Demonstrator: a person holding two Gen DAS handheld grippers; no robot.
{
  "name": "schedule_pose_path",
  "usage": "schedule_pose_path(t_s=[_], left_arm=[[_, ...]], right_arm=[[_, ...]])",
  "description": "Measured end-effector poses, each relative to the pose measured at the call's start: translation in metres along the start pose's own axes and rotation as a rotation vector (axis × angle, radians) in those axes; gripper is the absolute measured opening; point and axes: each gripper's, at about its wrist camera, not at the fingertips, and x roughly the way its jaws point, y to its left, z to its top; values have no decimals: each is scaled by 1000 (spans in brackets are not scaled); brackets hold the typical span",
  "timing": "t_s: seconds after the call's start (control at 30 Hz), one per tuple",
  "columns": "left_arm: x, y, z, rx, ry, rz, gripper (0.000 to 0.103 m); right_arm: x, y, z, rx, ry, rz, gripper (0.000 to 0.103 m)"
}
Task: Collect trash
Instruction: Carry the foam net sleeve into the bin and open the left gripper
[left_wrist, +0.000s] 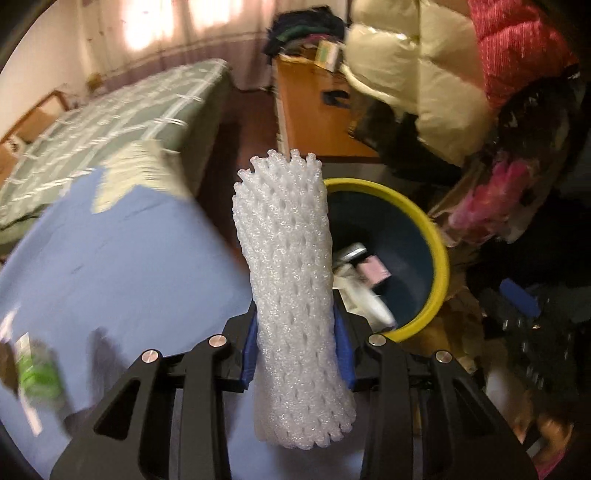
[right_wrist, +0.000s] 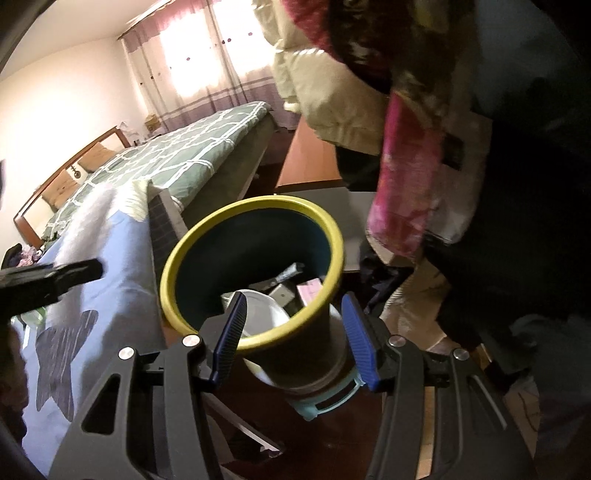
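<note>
My left gripper is shut on a white foam net sleeve that stands upright between the blue pads, above the edge of a blue-covered table. A dark bin with a yellow rim stands just right of the sleeve and holds several pieces of trash. In the right wrist view the same bin sits straight ahead. My right gripper is open and empty, its pads on either side of the bin's near rim. The left gripper's black body shows at the left.
A green wrapper lies on the blue cloth at left. A bed with a green checked cover is behind. A wooden desk and hanging coats and clothes crowd the right side.
</note>
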Motion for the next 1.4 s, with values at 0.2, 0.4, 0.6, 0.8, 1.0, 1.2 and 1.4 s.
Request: schedule_pose_path(t_s=[0.2, 0.4, 0.6, 0.8, 1.0, 1.2, 1.4], left_arm=[[51, -26, 24, 35, 68, -36, 37], [78, -48, 41, 71, 72, -18, 70], [74, -51, 49, 62, 58, -40, 77], [0, -19, 24, -3, -81, -27, 87], [-83, 44, -30, -126, -239, 55, 96], [-149, 129, -108, -283, -341, 221, 98], [-184, 213, -181, -442, -403, 386, 98]], right_arm=[[-2, -10, -1, 14, 2, -20, 51], [-8, -10, -1, 14, -4, -34, 51], [-13, -11, -2, 13, -7, -50, 51], [-14, 3, -2, -15, -5, -37, 54], [-19, 35, -3, -78, -12, 6, 55], [-21, 90, -4, -165, -18, 74, 55], [-20, 173, -9, -280, -12, 174, 56]])
